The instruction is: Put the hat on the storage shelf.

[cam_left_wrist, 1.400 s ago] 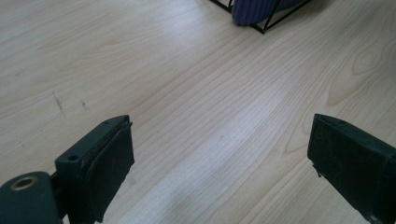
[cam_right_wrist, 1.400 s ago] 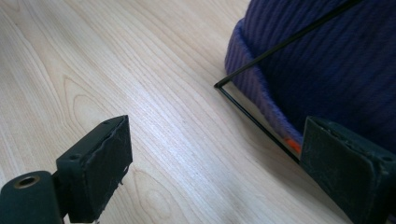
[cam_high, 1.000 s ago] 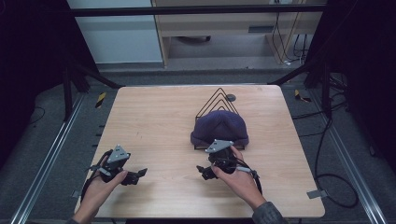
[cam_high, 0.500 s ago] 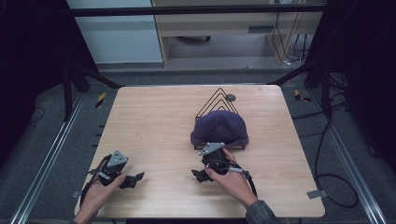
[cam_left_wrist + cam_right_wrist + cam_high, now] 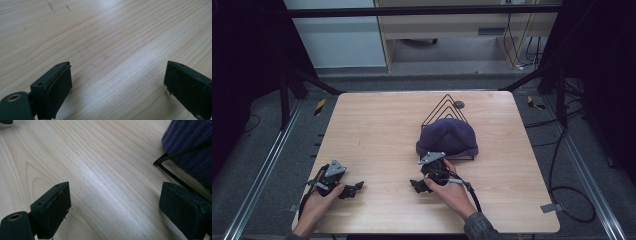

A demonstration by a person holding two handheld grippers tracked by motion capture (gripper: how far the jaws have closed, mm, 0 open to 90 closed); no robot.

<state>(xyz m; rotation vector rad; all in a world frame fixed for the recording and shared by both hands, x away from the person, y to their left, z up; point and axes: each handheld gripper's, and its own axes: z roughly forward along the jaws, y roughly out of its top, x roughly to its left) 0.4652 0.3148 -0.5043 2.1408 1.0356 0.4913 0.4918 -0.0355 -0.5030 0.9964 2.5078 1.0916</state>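
The left gripper (image 5: 353, 189) rests low on the wooden table (image 5: 377, 130), its 2 jaws wide apart, holding nothing. The right gripper (image 5: 418, 185) is likewise wide open and empty, just beside the purple beanie (image 5: 447, 137) draped over the black wire rack (image 5: 446, 106).

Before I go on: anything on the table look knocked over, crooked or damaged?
Nothing stands out. The purple beanie sits draped over the black wire rack, which stands upright. Both the left gripper and the right gripper are open over bare wood.
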